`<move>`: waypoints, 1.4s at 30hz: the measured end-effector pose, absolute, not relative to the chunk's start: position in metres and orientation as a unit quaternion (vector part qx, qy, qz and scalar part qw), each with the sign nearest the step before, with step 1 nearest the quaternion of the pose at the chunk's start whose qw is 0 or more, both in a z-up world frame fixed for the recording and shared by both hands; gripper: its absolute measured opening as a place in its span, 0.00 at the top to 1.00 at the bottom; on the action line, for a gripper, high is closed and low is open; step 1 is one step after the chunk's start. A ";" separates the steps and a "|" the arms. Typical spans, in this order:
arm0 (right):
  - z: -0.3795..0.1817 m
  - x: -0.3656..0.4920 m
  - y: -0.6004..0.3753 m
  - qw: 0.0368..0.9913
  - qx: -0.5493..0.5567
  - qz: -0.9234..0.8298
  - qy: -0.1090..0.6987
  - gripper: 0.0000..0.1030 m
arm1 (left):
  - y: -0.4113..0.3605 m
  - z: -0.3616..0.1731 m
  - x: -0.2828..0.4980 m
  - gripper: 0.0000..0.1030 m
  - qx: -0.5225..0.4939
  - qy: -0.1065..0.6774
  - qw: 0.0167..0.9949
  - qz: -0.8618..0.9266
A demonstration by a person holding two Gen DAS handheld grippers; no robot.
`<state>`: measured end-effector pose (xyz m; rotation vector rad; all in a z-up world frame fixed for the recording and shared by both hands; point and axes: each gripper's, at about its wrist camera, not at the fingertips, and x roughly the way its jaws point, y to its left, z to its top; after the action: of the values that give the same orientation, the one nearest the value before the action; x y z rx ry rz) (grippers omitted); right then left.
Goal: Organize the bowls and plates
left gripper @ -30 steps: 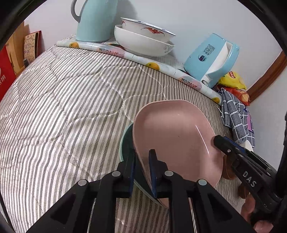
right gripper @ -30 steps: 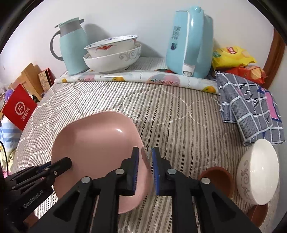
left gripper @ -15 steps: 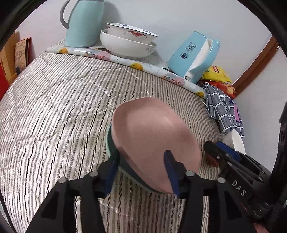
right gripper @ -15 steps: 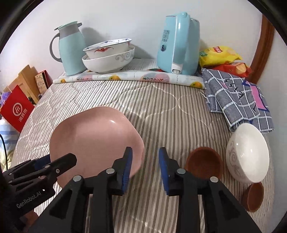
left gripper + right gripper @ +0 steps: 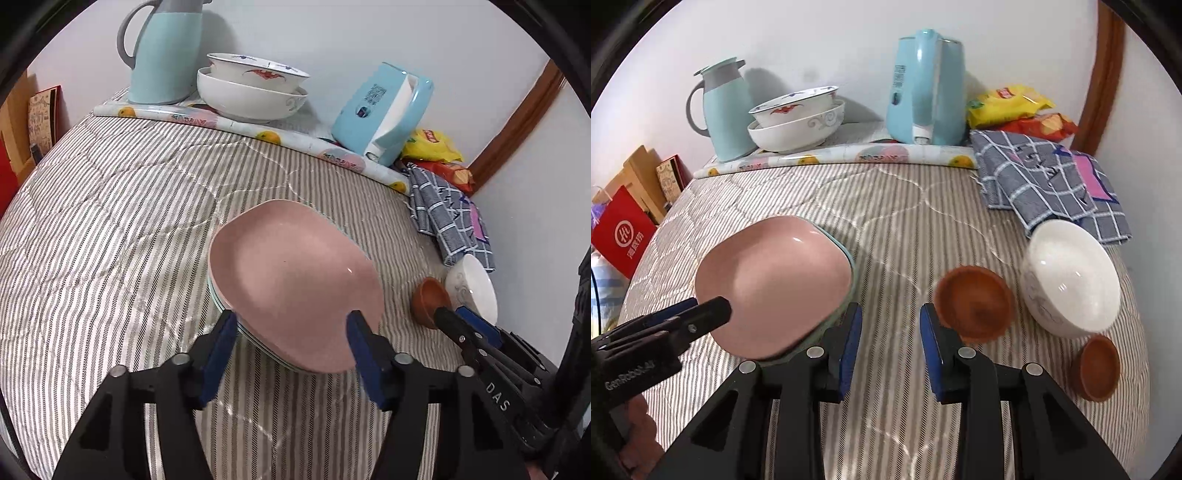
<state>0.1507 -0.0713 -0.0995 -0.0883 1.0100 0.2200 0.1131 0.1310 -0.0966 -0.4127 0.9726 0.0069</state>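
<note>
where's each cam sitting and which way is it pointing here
Left wrist: sits on the left gripper, looks down along its open fingers at the pink plate; the right gripper enters from the right.
Right wrist: sits on the right gripper, looks down at striped quilt between open fingers; the left gripper and a hand show lower left.
Shared: pink plate, brown bowl, white bowl, blue kettle.

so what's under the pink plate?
A teal-green plate rim shows beneath the pink plate, possibly several stacked; the rest is covered.
</note>
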 end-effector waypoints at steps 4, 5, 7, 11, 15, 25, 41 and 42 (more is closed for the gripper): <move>-0.094 0.144 -0.081 0.874 -0.035 0.091 0.477 0.68 | 0.128 -0.092 0.108 0.37 -0.195 0.461 0.866 -0.004; -0.092 0.142 -0.084 0.875 -0.033 0.088 0.475 0.68 | 0.127 -0.091 0.107 0.36 -0.195 0.461 0.866 -0.006; -0.090 0.139 -0.088 0.877 -0.031 0.081 0.472 0.68 | 0.125 -0.090 0.106 0.36 -0.196 0.460 0.866 -0.009; -0.086 0.131 -0.101 0.878 -0.028 0.065 0.473 0.65 | 0.122 -0.086 0.104 0.36 -0.197 0.454 0.869 -0.021; -0.079 0.123 -0.122 0.884 -0.039 0.037 0.465 0.62 | 0.116 -0.081 0.106 0.36 -0.188 0.450 0.873 -0.029; -0.068 0.106 -0.205 0.888 0.007 -0.051 0.457 0.57 | 0.083 -0.071 0.124 0.36 -0.157 0.440 0.882 -0.061; -0.099 0.109 -0.259 0.867 0.057 -0.108 0.482 0.53 | 0.035 -0.071 0.155 0.36 -0.100 0.448 0.884 -0.088; -0.101 0.110 -0.259 0.867 0.057 -0.108 0.484 0.52 | 0.035 -0.072 0.157 0.36 -0.099 0.448 0.884 -0.087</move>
<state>0.1100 -0.2593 -0.1007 0.1192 1.0134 -0.2257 0.1565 0.0347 -0.0720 -0.2051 0.9332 -0.1820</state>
